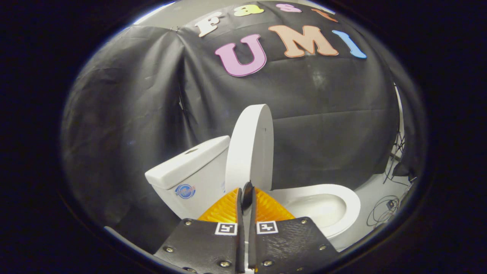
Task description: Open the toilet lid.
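Note:
A white toilet stands against the black cloth wall. Its lid (249, 148) is raised, standing nearly upright on edge just in front of the tank (190, 167). The seat ring and bowl (344, 201) lie uncovered to the right of the lid. My gripper (246, 196) sits low, just short of the lid's lower edge. Its orange fingers (224, 209) are pressed almost together with only a thin slit between them and nothing held.
The tank carries a round blue sticker (185, 191) on its front. Loose black cables (384, 209) lie on the pale floor to the right of the bowl, with more wires hanging at the cloth's right edge.

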Demonstrator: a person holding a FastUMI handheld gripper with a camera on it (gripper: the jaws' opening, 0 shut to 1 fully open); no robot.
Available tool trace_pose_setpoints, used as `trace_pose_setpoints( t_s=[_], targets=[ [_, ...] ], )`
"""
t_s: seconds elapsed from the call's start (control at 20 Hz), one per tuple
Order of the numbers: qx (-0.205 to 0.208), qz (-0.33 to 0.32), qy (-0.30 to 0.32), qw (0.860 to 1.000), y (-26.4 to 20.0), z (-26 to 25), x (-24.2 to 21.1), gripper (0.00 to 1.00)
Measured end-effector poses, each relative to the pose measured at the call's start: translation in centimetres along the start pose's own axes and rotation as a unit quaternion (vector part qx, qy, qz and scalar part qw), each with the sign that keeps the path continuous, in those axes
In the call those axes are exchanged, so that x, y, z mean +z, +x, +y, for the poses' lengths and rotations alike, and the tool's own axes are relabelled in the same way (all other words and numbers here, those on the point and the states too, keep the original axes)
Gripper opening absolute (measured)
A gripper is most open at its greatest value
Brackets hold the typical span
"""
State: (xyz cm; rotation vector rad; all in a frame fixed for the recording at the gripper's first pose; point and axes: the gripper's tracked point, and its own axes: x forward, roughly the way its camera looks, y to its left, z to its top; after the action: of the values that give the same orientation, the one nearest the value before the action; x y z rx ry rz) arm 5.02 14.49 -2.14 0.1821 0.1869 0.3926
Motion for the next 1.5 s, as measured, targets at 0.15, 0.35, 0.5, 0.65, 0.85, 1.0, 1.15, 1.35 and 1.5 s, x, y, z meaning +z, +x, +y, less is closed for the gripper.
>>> trace_pose_setpoints(
  t_s=[0.15,0.35,0.5,0.65,0.85,1.0,1.15,1.35,1.5],
  targets=[
    [0.004,-0.005,-0.006,1.0,0.4,1.1,0.3,0.04],
    [0.007,-0.012,-0.008,1.0,0.8,2.5,0.6,0.05],
    [0.016,-0.014,-0.008,1.0,1.2,3.7,0.7,0.05],
    [0.024,-0.019,-0.007,1.0,1.6,4.8,0.7,0.05],
    [0.031,-0.023,-0.012,0.999,2.2,6.5,0.4,0.06],
    [0.034,-0.029,-0.023,0.999,2.6,7.5,0.2,0.07],
    [0.035,-0.032,-0.03,0.998,2.9,8.3,0.0,0.08],
    [0.045,-0.035,-0.047,0.997,3.4,9.8,-0.4,0.12],
    [0.06,-0.025,-0.041,0.997,3.7,10.1,-0.8,0.21]
  ],
)
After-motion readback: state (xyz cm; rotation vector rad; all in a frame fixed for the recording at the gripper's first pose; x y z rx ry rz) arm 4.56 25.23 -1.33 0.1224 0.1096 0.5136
